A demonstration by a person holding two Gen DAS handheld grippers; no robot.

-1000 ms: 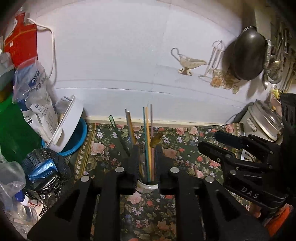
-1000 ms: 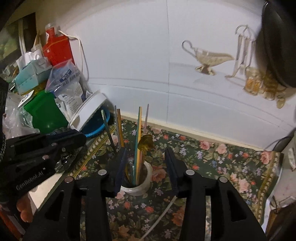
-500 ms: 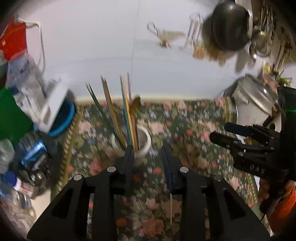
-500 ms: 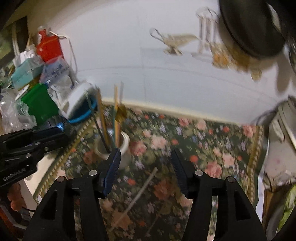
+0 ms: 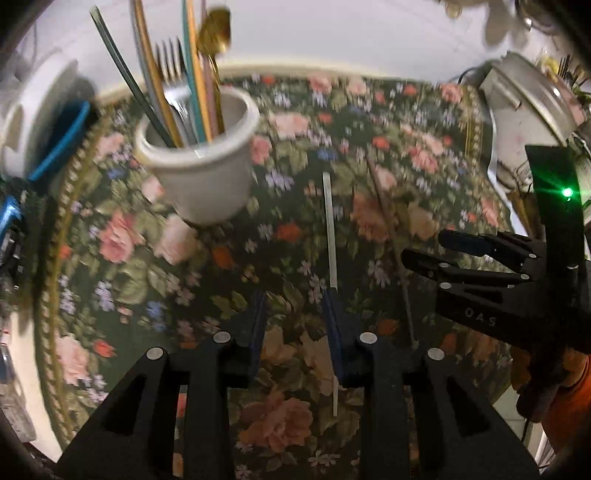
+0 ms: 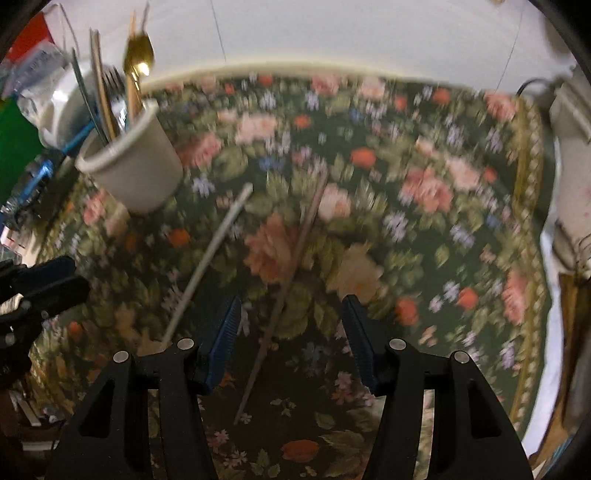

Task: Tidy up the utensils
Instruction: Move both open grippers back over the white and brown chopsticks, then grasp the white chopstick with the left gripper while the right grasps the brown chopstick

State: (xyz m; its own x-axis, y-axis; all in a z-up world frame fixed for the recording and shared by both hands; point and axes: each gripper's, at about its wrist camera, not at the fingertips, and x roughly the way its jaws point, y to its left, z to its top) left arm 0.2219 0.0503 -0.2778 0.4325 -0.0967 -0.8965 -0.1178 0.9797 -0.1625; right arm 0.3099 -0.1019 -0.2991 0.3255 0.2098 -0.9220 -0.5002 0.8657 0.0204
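1. Blue bowl (image 5: pixel 62 136) with a white lid (image 5: pixel 22 122) leaning in it, far left of the table, beside the floral cloth (image 5: pixel 288 236).

2. White cup (image 5: pixel 201 162), left part of the cloth, upright. Holds several coloured chopsticks, a fork (image 5: pixel 170 62) and a gold spoon (image 5: pixel 216 29), all standing handle-down. This looks to be the collecting vessel.

3. Left tongs (image 5: pixel 293 328), low over the cloth, jaws parted and empty. The pale chopstick (image 5: pixel 330 236) lies flat on the cloth just right of the gap, its near part running under the right pad; not between the pads.

4. Pale chopstick, again (image 6: pixel 207 262): slanting from near the cup toward the left pad of the right tongs, outside their gap.

5. Dark chopstick (image 6: pixel 284 284), flat on the cloth, right of the pale one, the two well apart at their far ends. It runs through the gap of the right tongs (image 6: pixel 291 336), whose jaws stand wide with neither pad touching it.

6. Handling, judged: both sticks light, stiff, thin and smooth; likely to roll or slip out of a loose pinch. Best taken near mid-length, pads square across the shaft and low against the cloth, which gives little room beneath.

7. Grey pot (image 5: pixel 532 96), far right edge, off the cloth.
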